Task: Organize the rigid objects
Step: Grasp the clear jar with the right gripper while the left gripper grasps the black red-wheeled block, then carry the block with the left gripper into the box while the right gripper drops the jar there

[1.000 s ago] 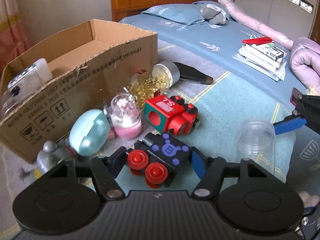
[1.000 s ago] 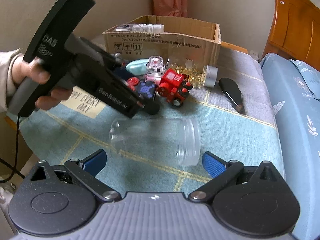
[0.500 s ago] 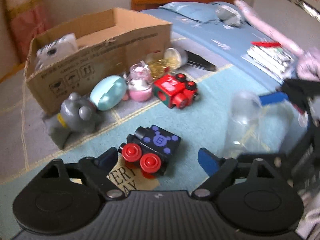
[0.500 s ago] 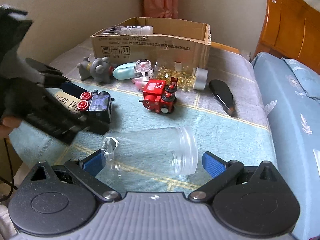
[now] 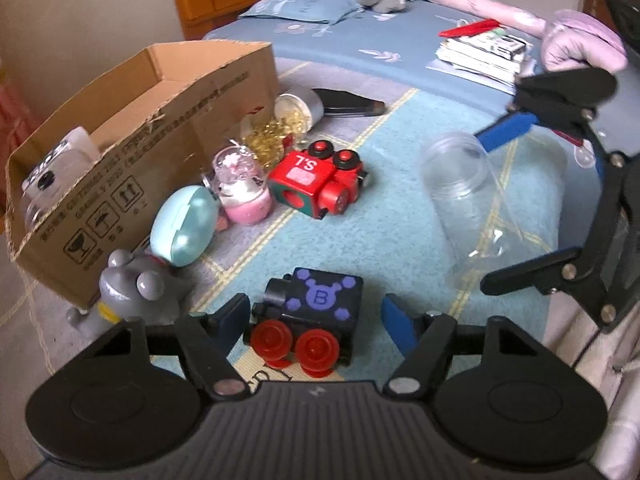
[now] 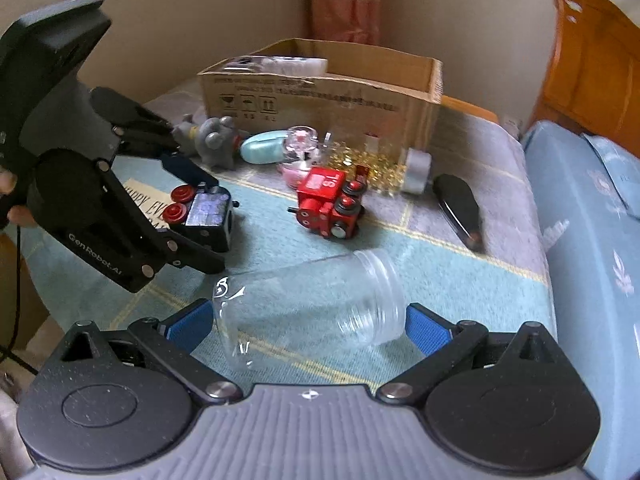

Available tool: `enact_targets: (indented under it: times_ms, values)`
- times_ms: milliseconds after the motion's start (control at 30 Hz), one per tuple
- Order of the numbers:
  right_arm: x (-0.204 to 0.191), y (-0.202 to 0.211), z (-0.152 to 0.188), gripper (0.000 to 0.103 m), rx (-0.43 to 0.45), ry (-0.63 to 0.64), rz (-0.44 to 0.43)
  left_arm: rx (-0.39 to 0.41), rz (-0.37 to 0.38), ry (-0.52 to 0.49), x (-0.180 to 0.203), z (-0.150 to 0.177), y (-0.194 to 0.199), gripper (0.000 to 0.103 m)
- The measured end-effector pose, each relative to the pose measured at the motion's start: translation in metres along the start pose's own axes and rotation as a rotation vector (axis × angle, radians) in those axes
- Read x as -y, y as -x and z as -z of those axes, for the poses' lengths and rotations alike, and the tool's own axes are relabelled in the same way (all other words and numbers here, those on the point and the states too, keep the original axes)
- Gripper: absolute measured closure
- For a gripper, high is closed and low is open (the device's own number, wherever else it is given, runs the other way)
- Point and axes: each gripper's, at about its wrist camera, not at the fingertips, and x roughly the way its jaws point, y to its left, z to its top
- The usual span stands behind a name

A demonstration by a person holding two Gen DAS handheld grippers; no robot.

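A black toy train with red wheels (image 5: pixel 310 316) lies on the table between the fingers of my left gripper (image 5: pixel 316 322), which is open around it; it also shows in the right wrist view (image 6: pixel 204 216). A clear plastic jar (image 6: pixel 308 304) lies on its side between the fingers of my right gripper (image 6: pixel 306 326), which is open around it; it also shows in the left wrist view (image 5: pixel 476 200). A red toy train (image 5: pixel 318 184) lies further back. A cardboard box (image 5: pixel 132 136) stands behind the toys.
A grey toy figure (image 5: pixel 132 292), a mint egg-shaped case (image 5: pixel 184 232), a pink snow globe (image 5: pixel 242 188), a tipped jar of gold beads (image 5: pixel 280 128) and a black case (image 5: pixel 348 106) lie by the box. A bed (image 5: pixel 380 40) lies beyond.
The left gripper has pulled back from the toy pile with the black train and set it on the mat, its fingers now spread around it. The right gripper stays around the jar.
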Motion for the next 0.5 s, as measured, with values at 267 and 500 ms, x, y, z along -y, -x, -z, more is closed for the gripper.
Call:
enact_targets:
  times_ms: [267,500]
  values:
    - [-0.0005,-0.0076,-0.0064,0.01,-0.03,0.067,0.02,-0.012,-0.042,0.1,-0.0042,-0.001,0.002,0.051]
    - [-0.0008,-0.01,-0.0073,0.01,-0.044,0.073,0.013,-0.012,-0.019,0.095,-0.0066,-0.0004,0.0019,0.049]
